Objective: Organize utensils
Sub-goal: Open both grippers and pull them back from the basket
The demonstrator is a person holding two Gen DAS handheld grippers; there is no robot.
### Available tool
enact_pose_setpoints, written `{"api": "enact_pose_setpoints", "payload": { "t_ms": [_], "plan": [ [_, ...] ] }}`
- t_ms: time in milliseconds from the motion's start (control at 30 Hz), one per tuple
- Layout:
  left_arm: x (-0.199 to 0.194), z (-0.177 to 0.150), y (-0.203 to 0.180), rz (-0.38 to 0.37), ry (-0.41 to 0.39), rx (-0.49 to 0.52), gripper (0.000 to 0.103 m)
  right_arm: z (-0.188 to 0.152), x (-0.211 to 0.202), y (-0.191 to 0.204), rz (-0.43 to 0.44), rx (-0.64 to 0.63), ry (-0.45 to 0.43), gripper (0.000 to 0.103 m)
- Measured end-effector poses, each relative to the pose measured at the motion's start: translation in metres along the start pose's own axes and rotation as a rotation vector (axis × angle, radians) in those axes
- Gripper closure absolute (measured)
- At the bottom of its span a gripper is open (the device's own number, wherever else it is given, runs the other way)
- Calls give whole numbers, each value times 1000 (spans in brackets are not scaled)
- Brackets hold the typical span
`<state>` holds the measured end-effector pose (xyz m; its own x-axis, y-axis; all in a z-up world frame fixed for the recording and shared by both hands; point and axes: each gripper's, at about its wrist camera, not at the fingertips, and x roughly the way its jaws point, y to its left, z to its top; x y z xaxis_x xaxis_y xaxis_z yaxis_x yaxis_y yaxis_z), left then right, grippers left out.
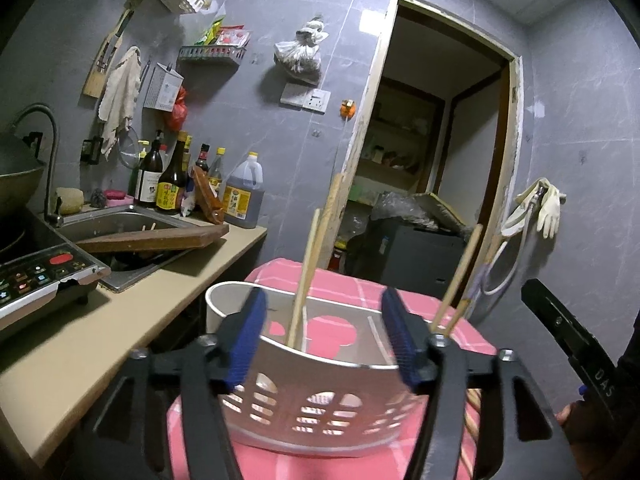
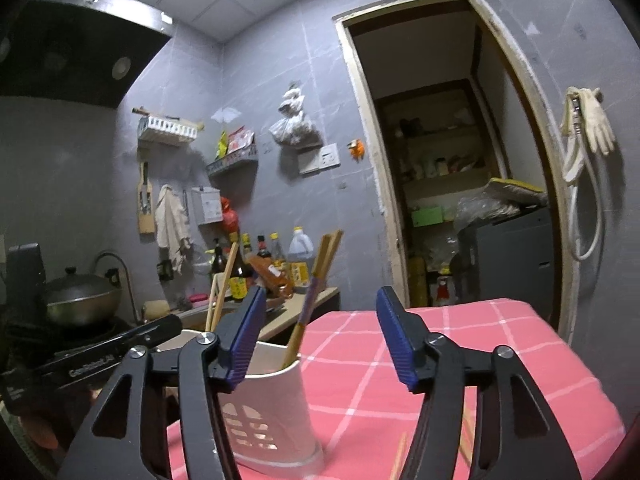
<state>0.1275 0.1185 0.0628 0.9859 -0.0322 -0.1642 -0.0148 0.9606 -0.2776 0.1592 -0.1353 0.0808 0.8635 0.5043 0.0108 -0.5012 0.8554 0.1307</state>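
Observation:
A white perforated utensil holder (image 1: 320, 400) stands on a pink checked cloth (image 1: 340, 280). Wooden chopsticks (image 1: 308, 276) stand in its left compartment, and another pair (image 1: 460, 280) leans at its right end. My left gripper (image 1: 324, 336) is open and empty, its jaws on either side of the holder's near wall. In the right wrist view the holder (image 2: 276, 404) is at lower left with chopsticks (image 2: 316, 280) in it. My right gripper (image 2: 320, 336) is open and empty above the cloth (image 2: 460, 360). Loose chopsticks (image 2: 400, 456) lie on the cloth near it.
A beige counter (image 1: 120, 320) at left holds a sink (image 1: 120, 220) with a wooden board across it, an induction cooker (image 1: 40, 276) and several bottles (image 1: 172, 184). A doorway (image 1: 432, 140) opens behind. The other gripper (image 1: 568, 340) shows at right.

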Motion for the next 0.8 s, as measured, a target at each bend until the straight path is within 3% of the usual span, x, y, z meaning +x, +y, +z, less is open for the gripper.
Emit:
{"api": "enact_pose_setpoints", "payload": {
  "t_ms": [33, 267, 400, 467, 667, 800],
  "plan": [
    [-2, 1, -3, -4, -5, -1, 42, 2, -5, -3, -8, 7, 1, 32],
    [-20, 5, -33, -41, -27, 13, 23, 21, -47, -28, -59, 56, 19, 15],
    [-26, 2, -54, -76, -18, 41, 19, 34, -71, -41, -96, 32, 40, 0],
    [-28, -2, -64, -94, -7, 56, 8, 40, -81, -47, -117, 9, 58, 0],
    [-21, -15, -93, -150, 66, 105, 7, 43, -99, -69, -180, -29, 157, 0],
    [-6, -30, -108, -160, 169, 130, 7, 33, -100, -83, -201, -29, 248, 0]
  ]
}}
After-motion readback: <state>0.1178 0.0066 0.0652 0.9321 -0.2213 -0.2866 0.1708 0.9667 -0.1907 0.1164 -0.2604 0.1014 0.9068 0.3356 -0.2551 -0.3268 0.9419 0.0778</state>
